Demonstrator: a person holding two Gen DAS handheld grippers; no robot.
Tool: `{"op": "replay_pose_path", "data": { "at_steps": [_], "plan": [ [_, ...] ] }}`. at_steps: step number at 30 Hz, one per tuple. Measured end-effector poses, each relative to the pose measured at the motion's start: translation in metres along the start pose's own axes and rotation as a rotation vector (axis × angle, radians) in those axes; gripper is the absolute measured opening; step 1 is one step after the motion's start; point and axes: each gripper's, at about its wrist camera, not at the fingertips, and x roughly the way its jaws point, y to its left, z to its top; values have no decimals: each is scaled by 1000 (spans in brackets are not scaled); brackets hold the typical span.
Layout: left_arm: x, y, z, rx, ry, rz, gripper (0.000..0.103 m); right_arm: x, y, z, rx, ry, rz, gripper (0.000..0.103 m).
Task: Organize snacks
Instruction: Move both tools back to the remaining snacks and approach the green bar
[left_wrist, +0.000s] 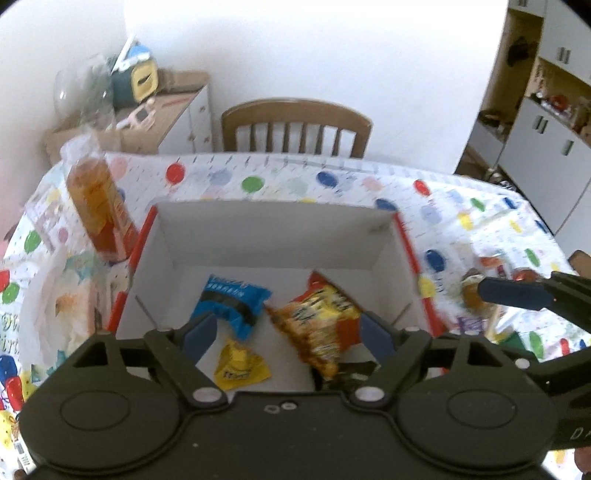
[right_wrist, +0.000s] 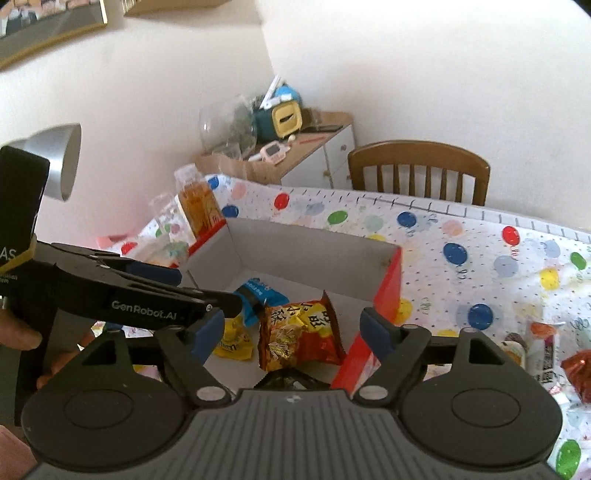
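Three snack packets (left_wrist: 314, 321) (one blue) lie inside the box (left_wrist: 273, 236).

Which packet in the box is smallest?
The yellow packet, at the box's near edge. It is clearly smaller than the blue packet behind it and the red-and-yellow packet to its right.

Hidden and blurred bits

A dark packet (right_wrist: 291, 380) in the box (left_wrist: 258, 236) is mostly covered by the gripper body; the loose snacks (left_wrist: 476, 291) on the table (left_wrist: 369, 177) are too blurred to identify, and print on the orange packet (right_wrist: 299, 332) is unreadable.
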Motion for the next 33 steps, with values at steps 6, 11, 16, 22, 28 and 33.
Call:
{"op": "replay_pose_path", "data": {
  "at_steps": [6, 11, 16, 22, 28, 33],
  "plan": [
    [-15, -27, -1, 39, -40, -39, 87, -35, -17, -10, -10, -44, -32, 87],
    [-17, -50, -3, 63, -58, -75, 91, -61, -39, -29, -3, -62, -91, 91],
    [-15, -76, -7, 105, -72, -94, 97, -81, -62, -53, 9, -55, -170, 93],
    [-7, -106, -13, 123, -66, -146, 100, -96, -83, -78, 22, -46, -246, 93],
    [4, -136, -17, 143, -61, -179, 103, -101, -101, -97, 34, -18, -276, 93],
    [18, -165, -23, 191, -52, -177, 103, -94, -119, -111, 44, 24, -317, 93]
  ]
}}
